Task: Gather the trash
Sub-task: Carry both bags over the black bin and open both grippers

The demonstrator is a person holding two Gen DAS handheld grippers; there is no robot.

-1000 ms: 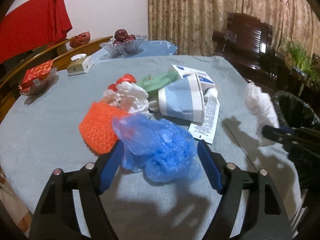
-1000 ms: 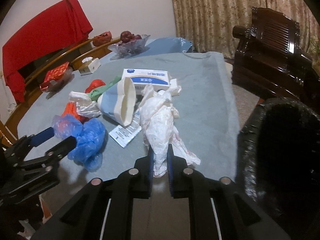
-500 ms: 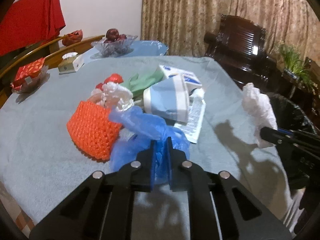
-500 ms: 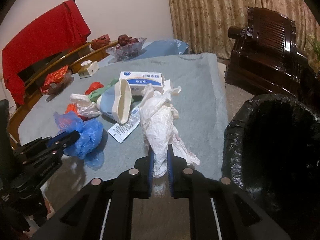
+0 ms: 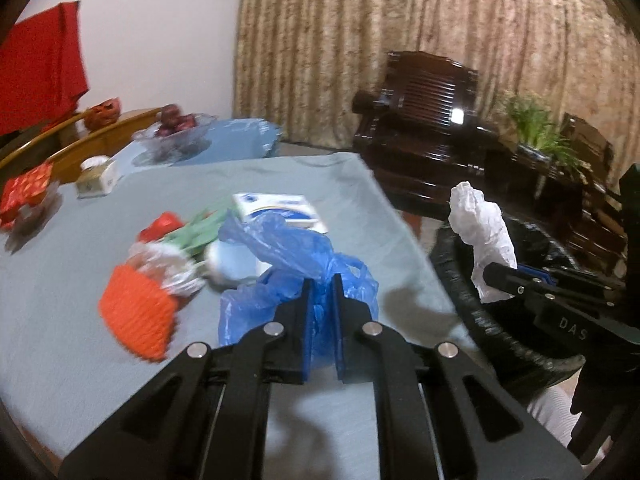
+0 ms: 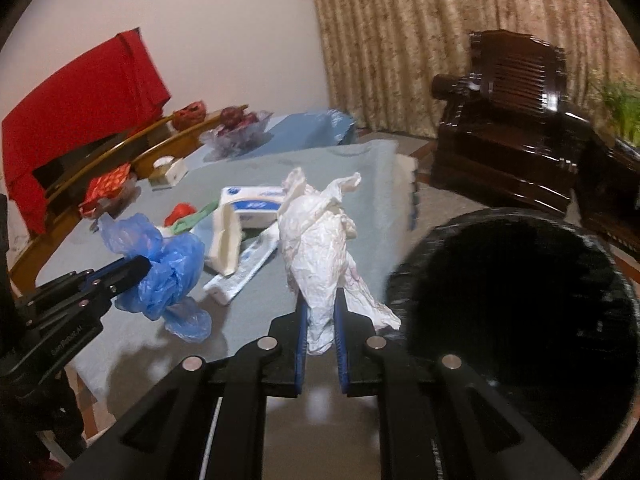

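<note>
A glass fruit bowl (image 5: 176, 136) and tissue box (image 5: 98, 176) stand beyond a dark wooden armchair (image 5: 432, 128).

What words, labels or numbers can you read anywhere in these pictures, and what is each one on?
"DAS": pale letters on the black body of the right gripper, seen from the left wrist view.
Small pale lettering on the body of the left gripper: too blurred to read.
Blue print on the white box: too blurred to read.
Print on the flat white packet: too small to read.

A pale wall (image 5: 160, 40) fills the upper left, a brown patterned curtain (image 5: 400, 40) the upper right. A dark wooden chair (image 5: 424, 120) stands at right, a green plant (image 5: 536, 128) beside it. Red cloth (image 6: 80, 92) hangs at left.
</note>
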